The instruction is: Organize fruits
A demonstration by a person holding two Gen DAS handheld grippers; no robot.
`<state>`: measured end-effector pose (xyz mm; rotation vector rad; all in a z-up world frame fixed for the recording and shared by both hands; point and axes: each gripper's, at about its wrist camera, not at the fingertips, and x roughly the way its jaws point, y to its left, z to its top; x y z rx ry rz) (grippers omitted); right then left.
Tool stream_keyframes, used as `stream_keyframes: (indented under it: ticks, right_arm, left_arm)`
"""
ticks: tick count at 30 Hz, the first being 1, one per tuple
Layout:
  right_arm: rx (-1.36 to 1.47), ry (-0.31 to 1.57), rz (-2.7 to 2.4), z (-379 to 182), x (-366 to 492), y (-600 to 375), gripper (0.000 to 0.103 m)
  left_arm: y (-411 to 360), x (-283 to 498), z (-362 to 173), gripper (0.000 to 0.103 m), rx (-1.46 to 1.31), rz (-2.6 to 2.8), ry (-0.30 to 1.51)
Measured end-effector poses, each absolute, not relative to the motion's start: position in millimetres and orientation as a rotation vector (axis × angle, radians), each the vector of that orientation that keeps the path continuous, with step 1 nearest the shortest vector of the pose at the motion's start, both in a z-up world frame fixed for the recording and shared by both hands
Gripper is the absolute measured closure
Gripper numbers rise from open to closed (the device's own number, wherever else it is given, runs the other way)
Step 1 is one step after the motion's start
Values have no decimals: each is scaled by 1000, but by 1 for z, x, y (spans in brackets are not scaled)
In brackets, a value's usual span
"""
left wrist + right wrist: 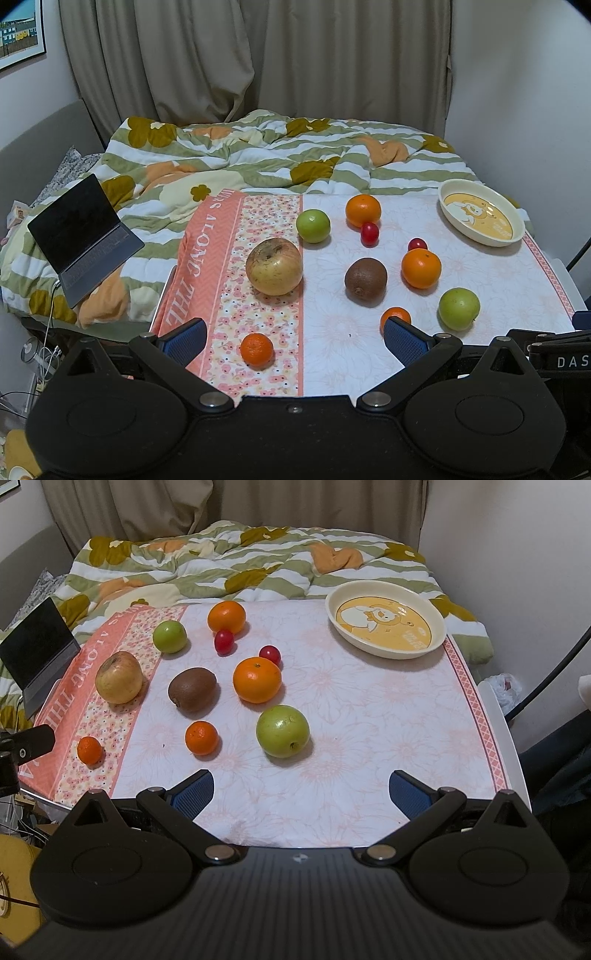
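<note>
Loose fruits lie on a cloth-covered table [369, 720]: a big yellow apple [274, 266] [119, 677], a kiwi [365, 281] [192, 690], two green apples [459, 308] [283, 731] [313, 225] [169, 636], two oranges [421, 268] [257, 679] [363, 210] [226, 617], two small tangerines [256, 349] [201, 737] [89, 750], two cherry tomatoes [369, 233] [224, 641] [269, 654]. An empty cream plate [482, 212] [386, 618] sits at the far right. My left gripper [293, 341] is open above the near edge. My right gripper [301, 794] is open, just short of the nearer green apple.
A bed with a flowered quilt [258, 155] lies behind the table. An open laptop [85, 240] rests on the quilt at the left. A wall [517, 554] stands on the right, and a black cable [554, 672] hangs past the table's right edge.
</note>
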<state>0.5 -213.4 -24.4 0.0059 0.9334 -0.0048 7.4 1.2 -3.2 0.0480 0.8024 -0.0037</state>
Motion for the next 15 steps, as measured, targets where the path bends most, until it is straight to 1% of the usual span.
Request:
stream_keyframes:
  ticks: [15]
  right_arm:
    - [11, 925, -9, -20, -5, -218, 0]
  left_arm:
    - [1, 6, -1, 0, 49, -2, 799]
